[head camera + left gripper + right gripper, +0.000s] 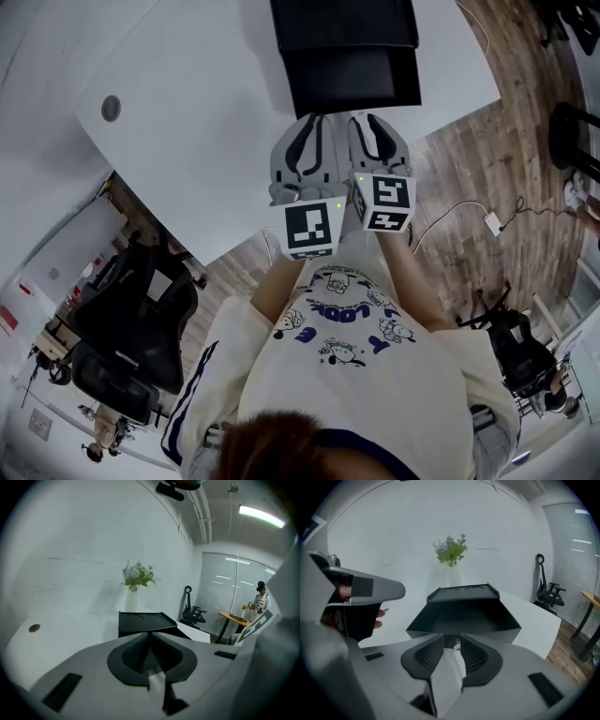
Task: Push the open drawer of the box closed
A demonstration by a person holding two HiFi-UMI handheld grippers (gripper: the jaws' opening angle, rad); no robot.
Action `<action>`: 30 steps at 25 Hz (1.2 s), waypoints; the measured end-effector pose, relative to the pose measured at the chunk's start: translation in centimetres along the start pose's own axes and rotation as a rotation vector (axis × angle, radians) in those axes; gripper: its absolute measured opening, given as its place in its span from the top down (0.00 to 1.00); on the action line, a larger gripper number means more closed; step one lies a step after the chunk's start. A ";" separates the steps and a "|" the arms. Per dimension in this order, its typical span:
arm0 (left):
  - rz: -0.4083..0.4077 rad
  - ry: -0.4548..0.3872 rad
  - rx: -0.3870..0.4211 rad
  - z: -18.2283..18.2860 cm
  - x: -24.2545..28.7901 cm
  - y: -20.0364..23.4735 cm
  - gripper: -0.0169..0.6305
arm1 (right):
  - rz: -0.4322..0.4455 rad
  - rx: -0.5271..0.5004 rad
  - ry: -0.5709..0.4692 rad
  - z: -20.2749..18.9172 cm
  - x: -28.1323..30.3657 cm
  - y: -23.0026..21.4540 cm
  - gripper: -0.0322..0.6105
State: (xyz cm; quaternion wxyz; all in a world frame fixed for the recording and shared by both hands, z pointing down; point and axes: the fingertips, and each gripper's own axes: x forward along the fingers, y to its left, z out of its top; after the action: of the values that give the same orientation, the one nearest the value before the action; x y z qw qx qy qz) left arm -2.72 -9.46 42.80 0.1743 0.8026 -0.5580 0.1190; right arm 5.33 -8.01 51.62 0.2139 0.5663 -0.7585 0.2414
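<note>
Drawer [464,618] not yet closed: the tray stands well out of the black box [342,23], on the side facing the person, and nothing touches it. Both grippers hover side by side just short of the drawer's front edge. The left gripper [149,638] has its jaws pressed together, while the right gripper [452,641] shows a narrow slit between its jaws, with nothing held. Box and drawer look like matte, hard black plastic, square-cornered and thin-walled. The white table [187,122] under the box is smooth. Ribbed dark pads line the rounded grey gripper shells. On this evidence, the whole push remains to be done.
</note>
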 end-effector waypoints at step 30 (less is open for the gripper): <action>0.047 0.050 -0.034 -1.4 0.7 0.8 0.92 | 0.024 0.039 0.112 -3.3 2.6 -1.2 0.81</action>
State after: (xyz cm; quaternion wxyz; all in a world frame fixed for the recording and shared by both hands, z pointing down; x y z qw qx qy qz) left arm -3.24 -9.77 44.49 0.1988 0.7830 -0.5740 0.1337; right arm 5.94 -8.30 55.92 0.2421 0.5467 -0.7473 0.2900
